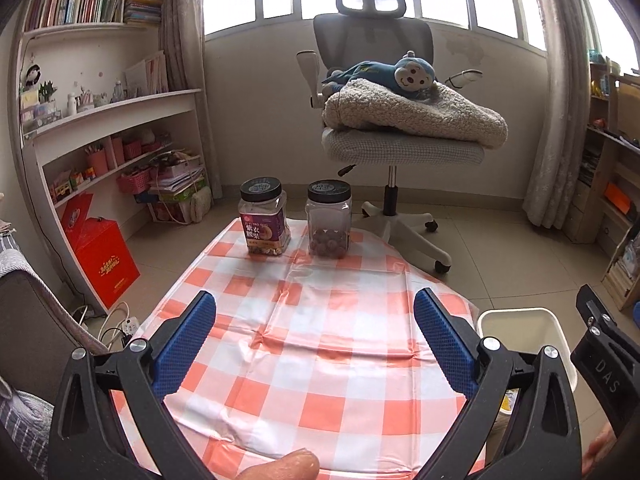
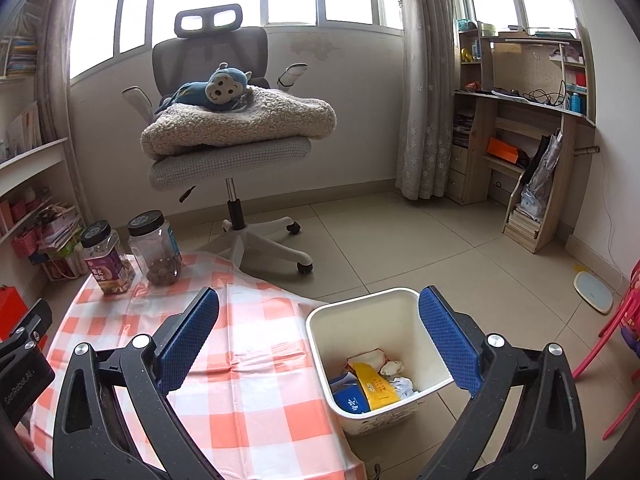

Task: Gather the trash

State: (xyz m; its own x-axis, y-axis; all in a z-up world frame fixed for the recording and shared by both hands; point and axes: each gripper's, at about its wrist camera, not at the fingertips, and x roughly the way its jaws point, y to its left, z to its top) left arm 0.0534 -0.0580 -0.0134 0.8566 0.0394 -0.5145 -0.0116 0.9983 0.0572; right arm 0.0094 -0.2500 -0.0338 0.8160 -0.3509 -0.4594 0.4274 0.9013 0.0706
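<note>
Trash, crumpled paper and coloured wrappers point(image 2: 370, 384), lies inside the cream plastic bin point(image 2: 320, 320) beside the checked-cloth desk point(image 1: 304, 344), right of the left tool point(image 1: 314, 344), under the right tool point(image 2: 318, 340); both gape wide, empty.

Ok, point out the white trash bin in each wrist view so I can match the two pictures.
Left wrist view: the white trash bin sits at lower right, beside the checked tablecloth, half hidden behind the tool's right finger.
Right wrist view: the bin sits at lower centre, on the floor right of the tablecloth, wrappers and crumpled paper inside.
Shared landmark: the two black-lidded jars at the table's far end.
</note>
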